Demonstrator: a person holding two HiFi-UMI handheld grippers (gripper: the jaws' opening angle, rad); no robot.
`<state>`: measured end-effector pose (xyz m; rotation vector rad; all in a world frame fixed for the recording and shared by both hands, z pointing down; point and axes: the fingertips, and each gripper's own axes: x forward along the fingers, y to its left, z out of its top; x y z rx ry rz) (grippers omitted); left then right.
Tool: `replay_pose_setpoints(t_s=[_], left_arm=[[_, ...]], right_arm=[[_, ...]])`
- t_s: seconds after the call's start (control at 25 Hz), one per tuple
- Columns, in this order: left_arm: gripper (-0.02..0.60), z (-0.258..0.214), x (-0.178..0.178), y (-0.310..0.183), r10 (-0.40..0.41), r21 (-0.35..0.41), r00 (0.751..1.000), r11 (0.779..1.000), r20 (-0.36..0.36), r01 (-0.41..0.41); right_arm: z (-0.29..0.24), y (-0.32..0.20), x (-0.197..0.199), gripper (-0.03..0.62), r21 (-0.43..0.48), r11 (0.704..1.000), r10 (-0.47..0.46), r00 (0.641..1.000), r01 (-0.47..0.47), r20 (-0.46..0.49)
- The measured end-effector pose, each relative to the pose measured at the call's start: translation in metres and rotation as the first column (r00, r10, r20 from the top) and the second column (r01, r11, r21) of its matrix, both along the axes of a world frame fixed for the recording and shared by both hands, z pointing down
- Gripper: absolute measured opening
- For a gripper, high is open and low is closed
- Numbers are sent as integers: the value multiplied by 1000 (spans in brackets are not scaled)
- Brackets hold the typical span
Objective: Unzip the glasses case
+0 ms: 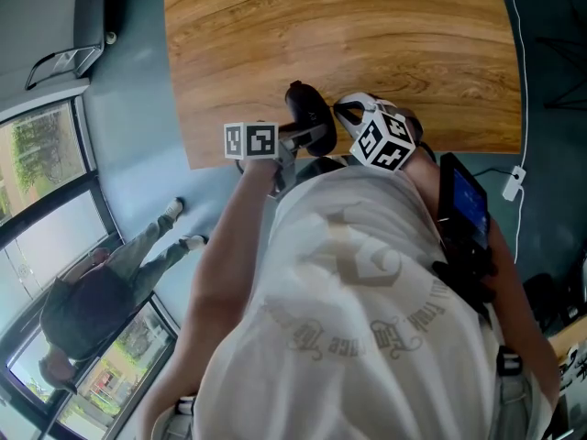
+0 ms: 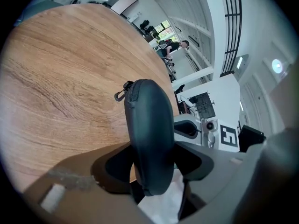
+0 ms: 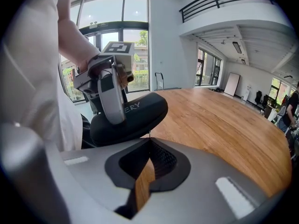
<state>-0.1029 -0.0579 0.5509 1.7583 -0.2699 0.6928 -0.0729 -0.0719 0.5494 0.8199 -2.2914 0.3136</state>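
Now left gripper (image 2: 153, 164) clamps the glasses case (image 2: 148, 120).

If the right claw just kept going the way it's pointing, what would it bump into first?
Most likely the dark glasses case, which the left claw holds just past the right claw's tips. Depth is hard to judge; it might slip under and meet the wooden table.

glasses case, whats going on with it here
A person holds a gripper in each hand at the edge of a wooden table. The left gripper is clamped around the glasses case, holding it off the table. The right gripper sits close beside it, jaws nearly together, not on the zipper pull, which sticks out free at the case's far end. The case looks zipped shut.
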Motion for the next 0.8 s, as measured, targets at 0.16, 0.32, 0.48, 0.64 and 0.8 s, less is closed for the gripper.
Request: replay_pose_setpoints(t_s=[0.16,0.32,0.48,0.64,0.8], left_arm=[[284,0,2,6,50,13,999,999,12,-50],[284,0,2,9,96,30,995,995,25,-97],[285,0,3,12,136,32,990,990,26,-137],[284,-2,-2,14,190,41,981,981,37,-192],[285,-1,-7,18,278,61,958,957,64,-282]], right_arm=[[-1,-4,4,8,10,1000,3,1000,-3,-8],[-4,-9,8,8,18,1000,1,1000,-1,-15],[-5,-11,10,8,22,1000,7,1000,-6,-16],[-6,-12,9,8,25,1000,1,1000,-1,-14],[-6,-11,8,8,27,1000,-3,1000,4,-15]])
